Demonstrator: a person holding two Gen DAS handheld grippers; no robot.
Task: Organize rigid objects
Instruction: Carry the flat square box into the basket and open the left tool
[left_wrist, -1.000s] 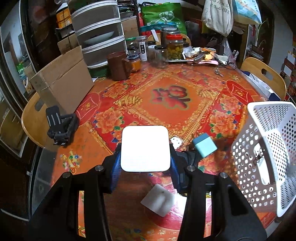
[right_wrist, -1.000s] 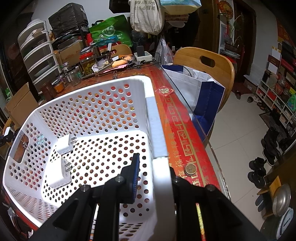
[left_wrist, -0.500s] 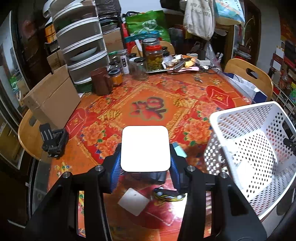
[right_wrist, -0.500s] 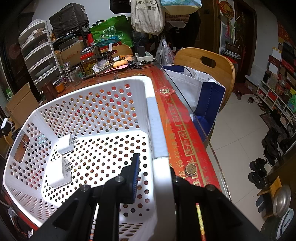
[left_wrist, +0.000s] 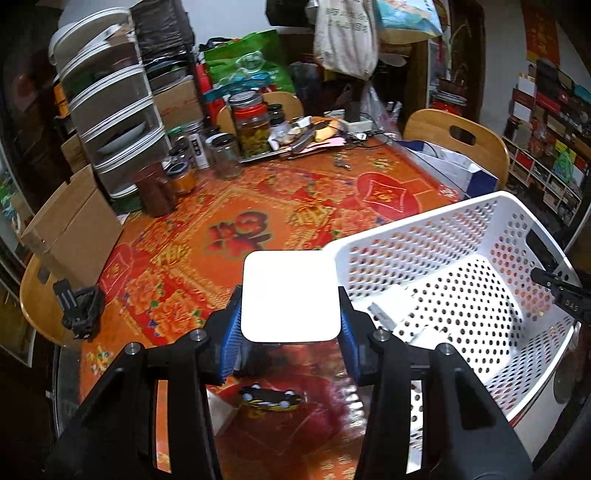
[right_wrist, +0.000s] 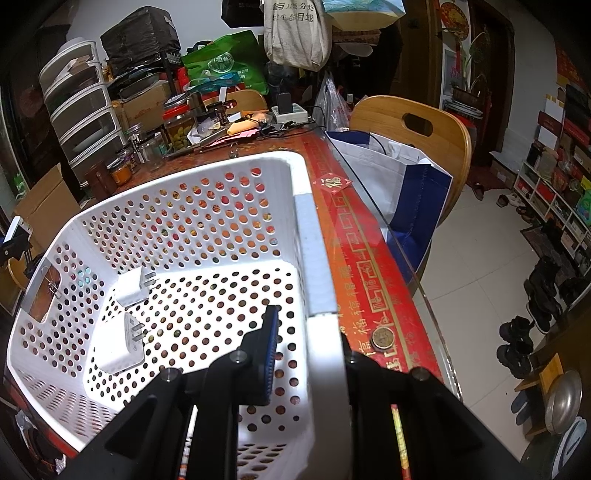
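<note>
My left gripper (left_wrist: 290, 325) is shut on a flat white square box (left_wrist: 290, 295) and holds it in the air above the table, just left of the white perforated basket (left_wrist: 491, 218). My right gripper (right_wrist: 306, 350) is shut on the basket's near right rim (right_wrist: 317, 280). Two white plug adapters (right_wrist: 133, 284) (right_wrist: 119, 347) lie on the basket floor. A small yellow and black toy car (left_wrist: 271, 398) and a white block (left_wrist: 219, 413) lie on the table under the left gripper.
The table carries a red and orange floral cloth (left_wrist: 236, 206). Jars (left_wrist: 255, 125), a drawer unit (left_wrist: 107, 122) and clutter stand at the back. A cardboard box (left_wrist: 70, 229) and a black clip (left_wrist: 79, 304) sit at the left. A coin (right_wrist: 382, 338) lies by the basket.
My left gripper has risen and swung right with the white box, bringing the basket's inside into view. The right gripper and the basket have stayed still.
</note>
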